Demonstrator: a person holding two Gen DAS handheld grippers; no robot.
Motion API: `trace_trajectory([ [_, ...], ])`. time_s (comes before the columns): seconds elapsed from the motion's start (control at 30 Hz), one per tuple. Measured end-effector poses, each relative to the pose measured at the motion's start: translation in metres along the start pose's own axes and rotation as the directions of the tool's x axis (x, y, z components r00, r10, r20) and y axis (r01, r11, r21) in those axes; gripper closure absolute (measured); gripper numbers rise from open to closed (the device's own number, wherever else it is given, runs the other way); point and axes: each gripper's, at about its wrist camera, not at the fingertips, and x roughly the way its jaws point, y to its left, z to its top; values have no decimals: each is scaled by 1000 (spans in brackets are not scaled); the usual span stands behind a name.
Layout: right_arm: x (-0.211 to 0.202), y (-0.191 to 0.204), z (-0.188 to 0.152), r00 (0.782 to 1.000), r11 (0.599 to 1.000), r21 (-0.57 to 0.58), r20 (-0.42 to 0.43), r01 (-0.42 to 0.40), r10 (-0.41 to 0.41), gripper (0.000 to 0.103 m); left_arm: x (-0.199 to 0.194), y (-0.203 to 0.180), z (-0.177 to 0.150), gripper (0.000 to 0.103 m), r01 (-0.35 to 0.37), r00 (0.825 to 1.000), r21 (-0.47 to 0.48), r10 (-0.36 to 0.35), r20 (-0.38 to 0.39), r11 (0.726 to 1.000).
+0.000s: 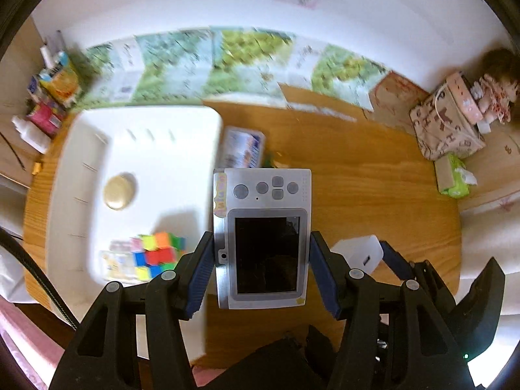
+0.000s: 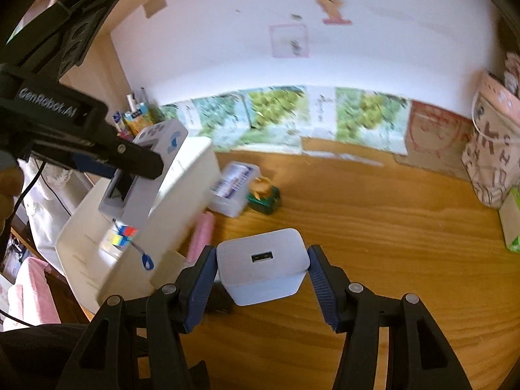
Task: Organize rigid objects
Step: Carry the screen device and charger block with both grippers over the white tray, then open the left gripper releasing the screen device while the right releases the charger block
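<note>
Here, going L to R. To the left of the left gripper (image 1: 261,256) a white bin (image 1: 78,149) is seen, w/ a round tan disc (image 1: 119,192) and a colour cube (image 1: 156,255) already inside; its near-right wall sits just beside the L finger. A silver camera (image 1: 265,237) is clamped between the blue pads, screen up, button end pointing away from the tool. Both pads are seen touching its long sides, so the grip looks square.

The step in hand is judged to be carrying the camera over the bin wall. It would best be kept level, lifted clear of the rim, then set down in the bare floor area ahead of the cube, not on it.

Ahead of the tool a clear plastic case (image 1: 243,149) lies just beside the bin; open wooden table (image 1: 373,175) is seen ahead-right.

Further R, the right gripper (image 2: 261,276) is closed on a white charger (image 2: 263,265), USB port up, held above the table. Room is wide ahead and right of it; to its left the bin corner and a pink item (image 2: 201,235) are near, so a swing left should be raised first.
</note>
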Motion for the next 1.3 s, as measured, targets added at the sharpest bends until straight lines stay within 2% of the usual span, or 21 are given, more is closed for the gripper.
trace_trajectory([
  [0.23, 1, 45, 6, 999, 998, -58, 53, -4, 8, 46, -21, 39, 3, 42, -14, 995, -13, 16, 101, 1000],
  [0.3, 1, 59, 8, 998, 997, -80, 69, -6, 12, 46, -27, 51, 3, 42, -16, 988, -15, 18, 152, 1000],
  [0.43, 2, 86, 10, 994, 992, -129, 108, -15, 29, 46, -39, 71, -2, 42, -56, 962, 1, 54, 266, 998],
  [0.6, 9, 119, 13, 987, 983, -180, 148, -28, 55, 46, -40, 101, -10, 42, -63, 943, -6, 61, 327, 998],
  [0.77, 21, 148, 13, 984, 975, -215, 151, -56, 89, 46, -36, 125, -27, 42, -169, 893, 5, 151, 425, 986],
  [0.93, 34, 165, 13, 983, 974, -212, 148, -74, 107, 46, -34, 160, -40, 42, -159, 868, -31, 154, 471, 987],
  [1.0, 37, 170, 13, 983, 974, -210, 145, -80, 112, 46, -35, 171, -41, 42, -186, 855, -50, 187, 484, 981],
  [1.13, 42, 177, 13, 984, 972, -220, 136, -83, 115, 46, -40, 187, -43, 42, -229, 817, -85, 239, 525, 970],
  [1.2, 45, 179, 14, 984, 972, -221, 132, -85, 116, 46, -41, 194, -43, 42, -224, 810, -103, 244, 533, 969],
  [1.3, 43, 181, 15, 981, 972, -223, 158, -77, 114, 46, -38, 201, -42, 42, -213, 814, -116, 242, 529, 970],
])
